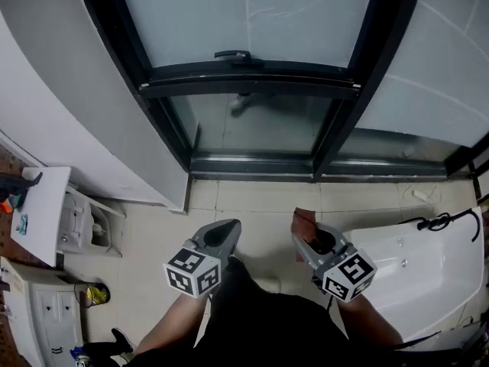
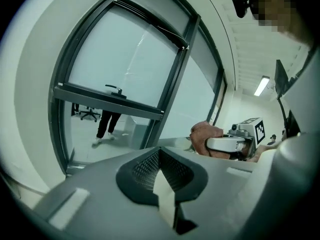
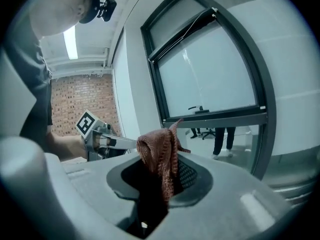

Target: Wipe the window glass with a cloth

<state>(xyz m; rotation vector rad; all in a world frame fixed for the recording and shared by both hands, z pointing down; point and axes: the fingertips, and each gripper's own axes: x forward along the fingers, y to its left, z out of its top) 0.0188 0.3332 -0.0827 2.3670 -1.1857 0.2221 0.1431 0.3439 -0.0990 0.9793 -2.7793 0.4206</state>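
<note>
At the bottom centre of the head view, the person's forearms hold both tools low over the pale floor tiles (image 1: 252,205). The left gripper (image 1: 224,232) has its jaws pressed together with nothing between them, as its own view confirms (image 2: 162,176). The right gripper (image 1: 309,239) is clamped on a reddish-brown knitted cloth (image 1: 303,220). In the right gripper view the cloth (image 3: 159,151) stands bunched up out of the closed jaws (image 3: 161,181). A white tub (image 1: 412,262) lies just to the right of that gripper. Beyond the tiles, filling the upper frame, rises the dark window frame (image 1: 248,82). Its handle (image 1: 233,54) sits on the crossbar, below the frosted window glass (image 1: 252,10). The cloth is well apart from the glass.
</note>
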